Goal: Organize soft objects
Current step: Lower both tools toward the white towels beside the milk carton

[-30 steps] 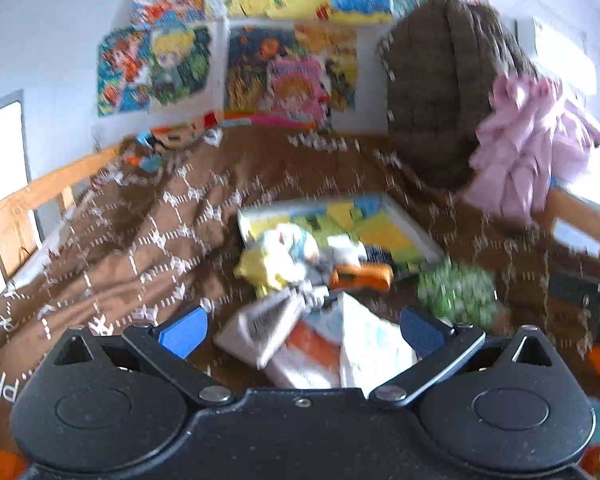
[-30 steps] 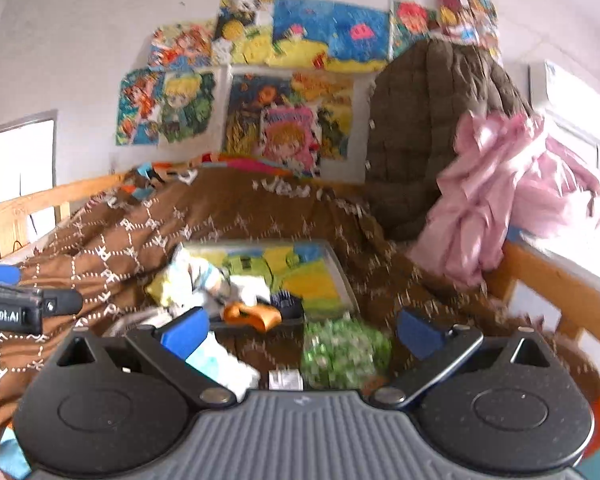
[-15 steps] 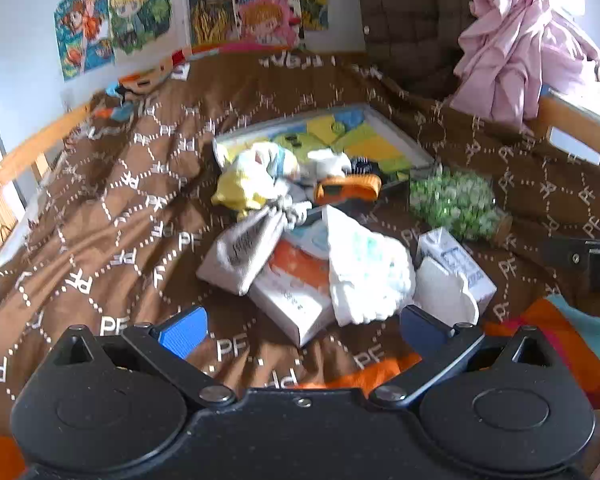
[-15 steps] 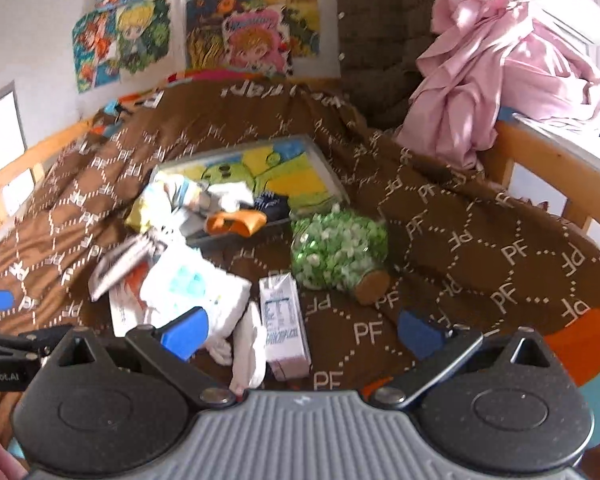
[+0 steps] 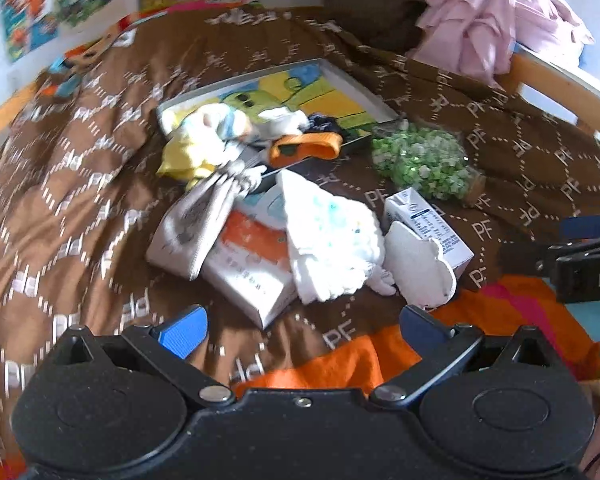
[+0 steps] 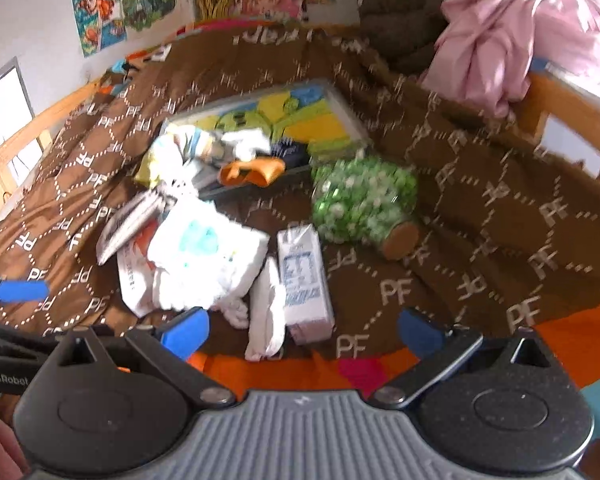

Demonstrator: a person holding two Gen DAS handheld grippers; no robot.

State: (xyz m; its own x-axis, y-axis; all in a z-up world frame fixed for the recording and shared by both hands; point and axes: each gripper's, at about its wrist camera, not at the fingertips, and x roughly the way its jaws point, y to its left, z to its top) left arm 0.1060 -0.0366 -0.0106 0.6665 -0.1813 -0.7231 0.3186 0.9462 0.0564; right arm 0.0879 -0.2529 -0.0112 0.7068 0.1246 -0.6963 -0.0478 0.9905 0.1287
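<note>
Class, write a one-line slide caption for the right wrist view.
Open right hand-held gripper above a white soft toy, milk carton and green candy jar on a brown blanket.

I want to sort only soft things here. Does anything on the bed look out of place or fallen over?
Yes. A green-filled jar lies tipped on its side on the brown blanket, its cork end toward the camera. A milk carton also lies flat beside the white cloth. Both are hard items among the soft ones.

Milk carton (image 6: 305, 282), green candy jar (image 6: 362, 204), picture frame (image 5: 332, 80)
</note>
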